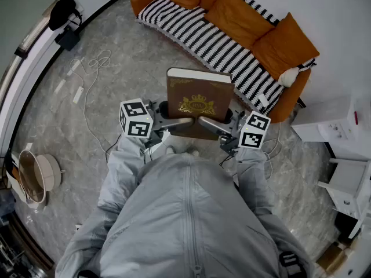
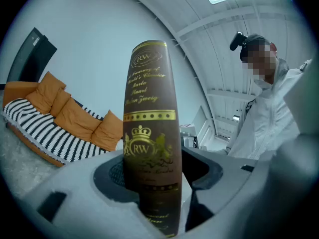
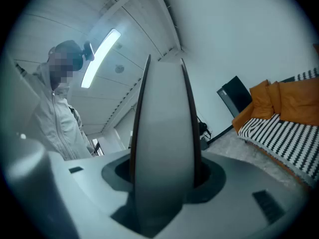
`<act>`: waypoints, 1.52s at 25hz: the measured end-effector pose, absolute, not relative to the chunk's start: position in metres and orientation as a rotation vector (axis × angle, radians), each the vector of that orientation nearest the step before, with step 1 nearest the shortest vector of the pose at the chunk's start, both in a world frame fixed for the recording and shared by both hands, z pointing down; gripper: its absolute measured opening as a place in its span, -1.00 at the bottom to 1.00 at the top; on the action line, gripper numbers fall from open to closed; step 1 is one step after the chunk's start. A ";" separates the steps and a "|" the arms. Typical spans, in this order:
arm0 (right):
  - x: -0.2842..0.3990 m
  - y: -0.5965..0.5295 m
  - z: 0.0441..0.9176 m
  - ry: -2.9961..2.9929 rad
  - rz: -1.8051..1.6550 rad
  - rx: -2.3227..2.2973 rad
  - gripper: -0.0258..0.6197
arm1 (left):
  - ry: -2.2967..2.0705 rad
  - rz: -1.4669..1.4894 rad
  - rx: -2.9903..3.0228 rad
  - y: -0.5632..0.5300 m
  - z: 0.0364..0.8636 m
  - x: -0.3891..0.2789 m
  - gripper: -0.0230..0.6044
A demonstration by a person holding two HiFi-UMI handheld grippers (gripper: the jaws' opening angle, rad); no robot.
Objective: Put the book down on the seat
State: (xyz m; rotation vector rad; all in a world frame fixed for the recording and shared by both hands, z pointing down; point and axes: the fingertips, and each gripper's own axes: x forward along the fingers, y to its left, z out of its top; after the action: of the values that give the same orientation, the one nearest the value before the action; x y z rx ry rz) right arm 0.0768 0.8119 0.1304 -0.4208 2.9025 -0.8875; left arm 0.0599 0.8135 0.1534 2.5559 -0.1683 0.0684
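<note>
— Brown cover, gold crest: that much I have. Start at the left, what does each camera add?
— On the left, the left gripper (image 2: 152, 179) looks straight at the rounded spine of the book (image 2: 149, 98), with gold lettering running up it. The spine stands between the two jaws, and both dark pads press on the covers, so this gripper is clamped on the book.
— And from above?
— Only the head view gives the whole front cover. It lies flat, crest up, in front of the person's grey zip suit (image 1: 185, 213) and above the stone floor (image 1: 110, 91). The grippers come in from either side, the left one across the spine edge and the right one across the page edge, both toward the book's near end.
— The right gripper (image 3: 162, 183)?
— Its view has what the left one lacks: a pale block of page edges between two thin dark covers. The jaws are closed on it.
— The seat?
— The striped seat (image 1: 203, 39) of the orange sofa (image 1: 255, 25) lies beyond the book's far edge. The book is held in the air, not resting on it.
</note>
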 end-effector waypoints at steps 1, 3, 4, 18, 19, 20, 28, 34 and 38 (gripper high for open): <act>0.077 0.812 0.131 2.903 -0.891 -0.422 -0.18 | -0.166 0.069 2.552 0.813 0.154 0.060 -0.08; 0.077 0.812 0.131 2.906 -0.889 -0.422 -0.18 | -0.161 0.070 2.548 0.813 0.154 0.061 -0.08; 0.077 0.812 0.130 2.910 -0.882 -0.421 -0.18 | -0.159 0.069 2.549 0.813 0.154 0.061 -0.08; 0.080 0.815 0.151 2.877 -1.108 -0.375 -0.17 | -0.192 0.066 2.386 0.819 0.175 0.064 -0.09; 0.080 0.815 0.153 2.868 -1.134 -0.363 -0.17 | -0.202 0.069 2.369 0.820 0.177 0.064 -0.09; 0.080 0.815 0.156 2.859 -1.158 -0.350 -0.17 | -0.213 0.071 2.355 0.820 0.179 0.064 -0.08; 0.098 0.819 0.174 2.807 -1.259 -0.201 -0.17 | -0.336 0.054 2.304 0.825 0.194 0.081 -0.09; 0.104 0.808 0.179 2.789 -1.285 -0.188 -0.17 | -0.346 0.028 2.296 0.814 0.197 0.087 -0.09; 0.104 0.788 0.180 2.779 -1.282 -0.220 -0.17 | -0.322 0.020 2.307 0.793 0.198 0.087 -0.09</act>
State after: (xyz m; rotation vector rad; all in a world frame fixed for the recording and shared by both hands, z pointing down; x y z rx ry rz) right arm 0.1044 0.7882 0.1804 -0.2202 2.7787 -1.2817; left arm 0.0873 0.7934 0.1982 2.3071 -0.3217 0.0197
